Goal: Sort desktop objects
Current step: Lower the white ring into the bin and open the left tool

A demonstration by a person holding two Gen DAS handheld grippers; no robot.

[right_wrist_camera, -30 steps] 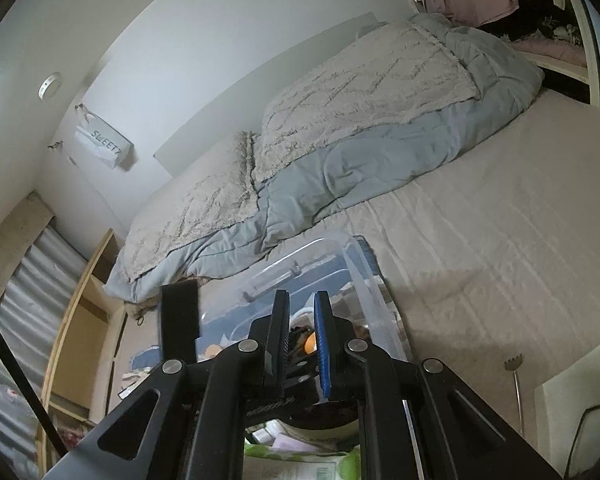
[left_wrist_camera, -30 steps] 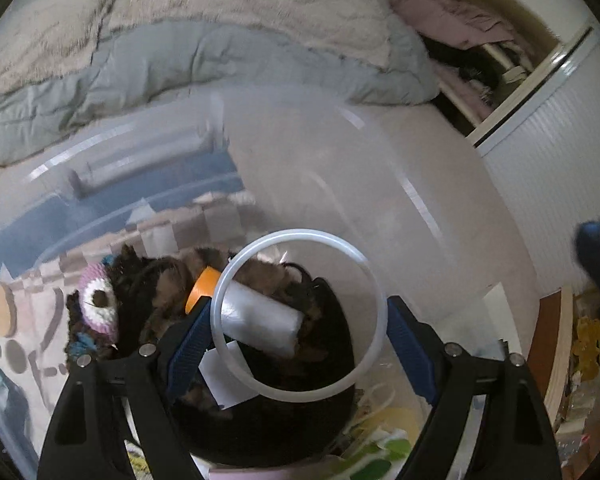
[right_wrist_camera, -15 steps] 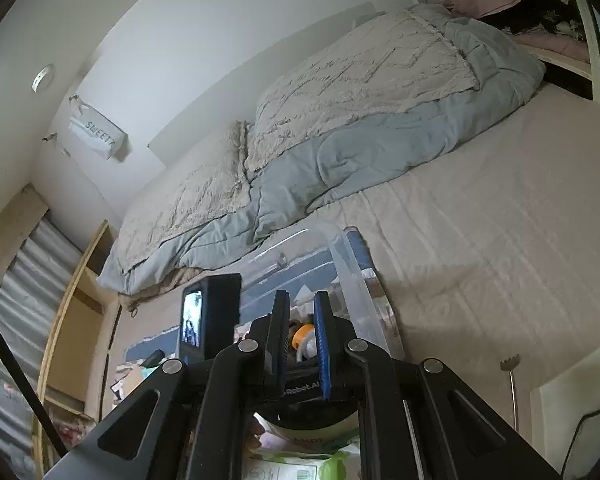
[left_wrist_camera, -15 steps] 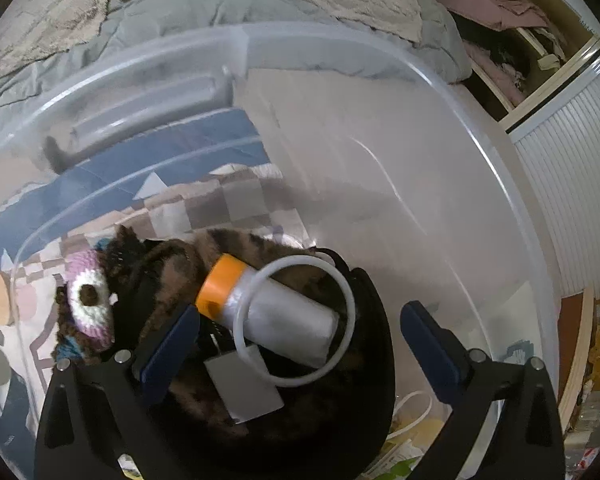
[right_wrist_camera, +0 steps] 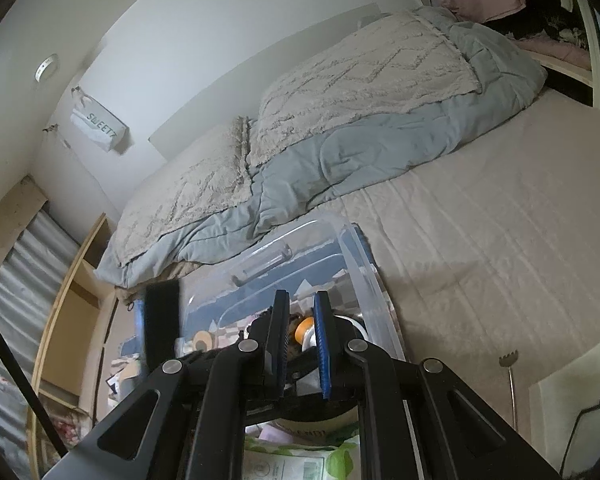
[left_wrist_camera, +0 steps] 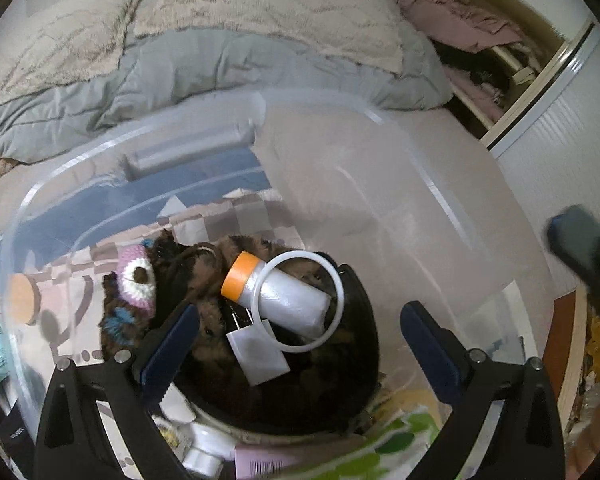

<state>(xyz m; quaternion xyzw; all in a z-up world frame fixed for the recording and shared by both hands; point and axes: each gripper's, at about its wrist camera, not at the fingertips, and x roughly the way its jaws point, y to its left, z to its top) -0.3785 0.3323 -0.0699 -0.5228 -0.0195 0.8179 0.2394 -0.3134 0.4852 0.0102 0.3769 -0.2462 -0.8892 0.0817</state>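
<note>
Currently my left gripper (left_wrist_camera: 296, 344) stands wide open and empty above the clear bin (left_wrist_camera: 440, 200); the white ring (left_wrist_camera: 300, 300) lies inside. My right gripper (right_wrist_camera: 302, 340) is closed, empty. Next: fetch another desktop item.

A pale pouch (right_wrist_camera: 99, 125) hanging on the wall beside the bed carries the word "SWEET" in dark capital letters, with the end of the word cut off by a fold. A pinkish packet (left_wrist_camera: 266, 466) at the bottom edge of the left wrist view shows a printed barcode, but its digits are too small to read. The green and white pack (right_wrist_camera: 296, 463) at the bottom of the right wrist view bears small print too blurred to make out.
</note>
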